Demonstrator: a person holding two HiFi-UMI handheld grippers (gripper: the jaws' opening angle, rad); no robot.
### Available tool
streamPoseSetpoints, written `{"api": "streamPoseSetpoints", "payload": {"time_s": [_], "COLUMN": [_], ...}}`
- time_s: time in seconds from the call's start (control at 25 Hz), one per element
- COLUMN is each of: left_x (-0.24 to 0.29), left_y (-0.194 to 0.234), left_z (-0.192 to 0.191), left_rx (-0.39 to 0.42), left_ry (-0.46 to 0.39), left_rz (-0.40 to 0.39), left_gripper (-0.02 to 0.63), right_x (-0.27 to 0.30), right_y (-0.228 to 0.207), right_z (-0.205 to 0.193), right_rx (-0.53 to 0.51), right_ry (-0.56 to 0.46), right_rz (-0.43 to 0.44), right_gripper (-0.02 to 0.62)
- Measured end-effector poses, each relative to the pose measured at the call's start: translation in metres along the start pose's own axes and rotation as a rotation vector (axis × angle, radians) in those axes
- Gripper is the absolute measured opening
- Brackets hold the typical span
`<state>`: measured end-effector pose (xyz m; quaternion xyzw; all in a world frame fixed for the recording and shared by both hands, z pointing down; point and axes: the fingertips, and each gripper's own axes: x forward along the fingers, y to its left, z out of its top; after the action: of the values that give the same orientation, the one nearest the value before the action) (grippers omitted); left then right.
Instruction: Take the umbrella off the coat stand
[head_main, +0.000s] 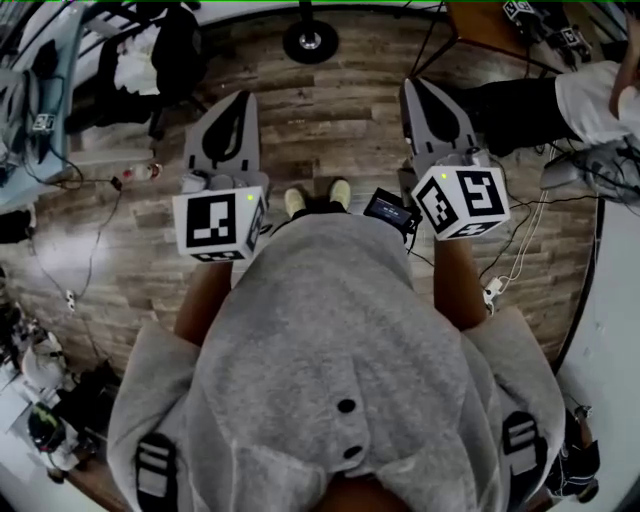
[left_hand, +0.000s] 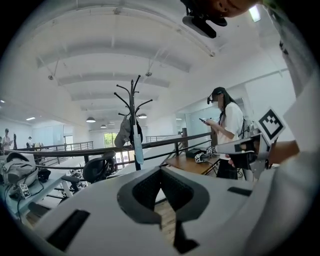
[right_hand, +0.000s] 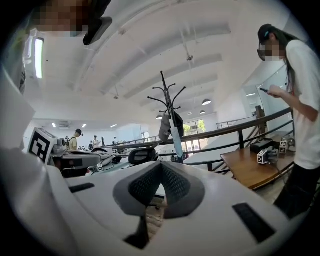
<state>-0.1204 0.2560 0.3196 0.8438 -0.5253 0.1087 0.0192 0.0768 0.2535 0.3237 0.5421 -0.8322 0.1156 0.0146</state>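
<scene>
The umbrella (left_hand: 138, 148) hangs on the distant coat stand (left_hand: 133, 102) beside a grey coat (left_hand: 122, 134), your left gripper (left_hand: 161, 170) and right gripper (right_hand: 161, 165) clenched empty, so a blind grab could snag the coat.

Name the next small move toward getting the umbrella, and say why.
Probably step closer to the coat stand: the light-blue umbrella hangs on it, apparently well out of reach ahead. The right hand-held gripper and left hand-held gripper are both shut and empty, so opening one comes after.
</scene>
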Motion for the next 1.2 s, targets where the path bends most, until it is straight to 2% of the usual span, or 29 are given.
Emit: {"api": "streamPoseSetpoints", "payload": {"time_s": [0.4,0.56,0.92,1.2], "left_x": [0.019,0.022,0.021,0.035], "left_y": [-0.038,-0.047,-0.052,-0.033], "left_z": [0.015,0.023,0.025,0.021], "left_rx": [0.008,0.029,0.06,0.047], "left_ry": [0.004,0.001,-0.031,-0.043], "left_rz": [-0.004,-0.004,-0.017,-0.024], "left_gripper": [0.015,0.015,0.015,0.015], "right_x": [-0.018,-0.019,-0.021,0.002], "right_y": [-0.036,-0.038,-0.034,-0.03], "right_z": [0.007,0.007,0.01,0.013], "right_rx": [0.028,0.032,0.03,0.011], "right_ry": [-0.034,-0.033,-0.074,-0.078], "right_rz": [0.014,0.041,0.048,0.035], "right_gripper": [0.011,0.011,0.011,0.011]}}
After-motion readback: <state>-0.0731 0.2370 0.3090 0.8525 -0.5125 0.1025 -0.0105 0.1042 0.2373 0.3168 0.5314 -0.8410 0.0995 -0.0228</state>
